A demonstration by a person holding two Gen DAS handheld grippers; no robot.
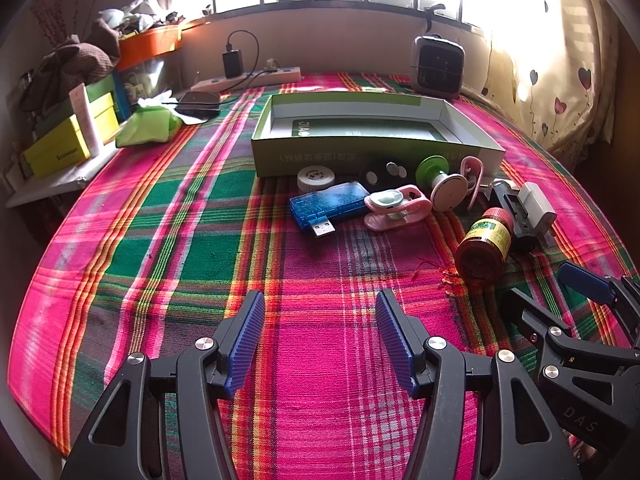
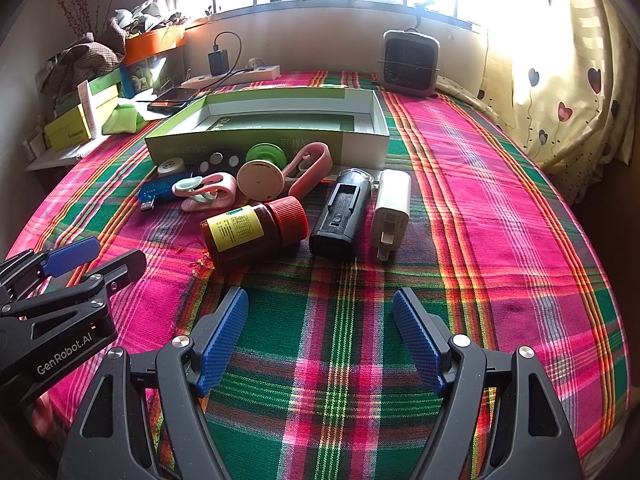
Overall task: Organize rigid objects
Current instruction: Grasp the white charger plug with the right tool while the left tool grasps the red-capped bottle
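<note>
Two hand-held grippers hover over the plaid cloth with jaws spread and nothing between them: the left hand-held gripper (image 1: 320, 340) low and well short of the box (image 1: 376, 156), the right hand-held gripper (image 2: 320, 336) beside it, facing the nearest items. That box, an open green tray with only a printed card inside, is the natural landmark, and the loose rigid things lie bunched along its near wall, likely set out there so each needs only a short lift over the rim. Going left to right in the right wrist view: a white cap (image 2: 171, 168) just in front of the box's left end, with a blue USB stick (image 2: 158, 194) a little nearer; a black button pad (image 2: 218, 160) touching the wall; a pink clip (image 2: 208, 192) in front of it; a green disc (image 2: 266, 154) against the wall, overlapped by a cream disc (image 2: 260, 180); a second pink clip (image 2: 310, 168) leaning by the box's right half. Nearer still lies a bottle (image 2: 256, 232) on its side with its red cap pointing right, then a black case (image 2: 340, 216), then a white charger (image 2: 392, 210) below the box's right corner. Sorting looks unstarted; the bottle, being round, may roll when nudged.
</note>
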